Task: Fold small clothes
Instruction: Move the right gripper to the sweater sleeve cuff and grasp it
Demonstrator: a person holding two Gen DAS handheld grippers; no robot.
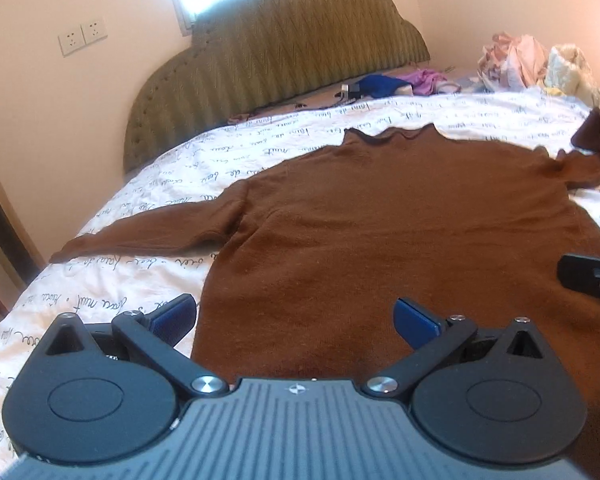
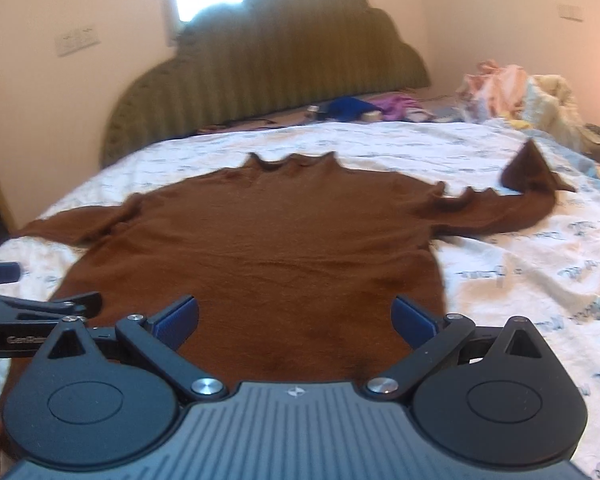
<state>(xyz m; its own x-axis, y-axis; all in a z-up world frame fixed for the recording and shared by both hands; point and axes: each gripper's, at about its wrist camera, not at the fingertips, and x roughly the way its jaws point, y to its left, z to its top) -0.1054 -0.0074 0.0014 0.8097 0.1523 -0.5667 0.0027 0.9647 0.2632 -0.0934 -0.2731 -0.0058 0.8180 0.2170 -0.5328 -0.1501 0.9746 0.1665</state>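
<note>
A brown sweater (image 1: 380, 232) lies flat on the bed, collar away from me, left sleeve (image 1: 140, 236) stretched out and right sleeve (image 1: 592, 156) bunched with its cuff standing up. My left gripper (image 1: 296, 320) is open and empty above the sweater's lower left hem. My right gripper (image 2: 296, 320) is open and empty above the lower right hem of the sweater (image 2: 280, 248). Part of the right gripper shows at the right edge of the left wrist view (image 1: 592, 280). Part of the left gripper shows at the left edge of the right wrist view (image 2: 36, 312).
The bed has a white sheet with script print (image 1: 112, 304). A green padded headboard (image 1: 268, 48) stands at the far end. A pile of pale clothes (image 1: 532, 64) and blue and purple items (image 1: 384, 84) lie at the back right. Wall sockets (image 1: 82, 38) are on the left.
</note>
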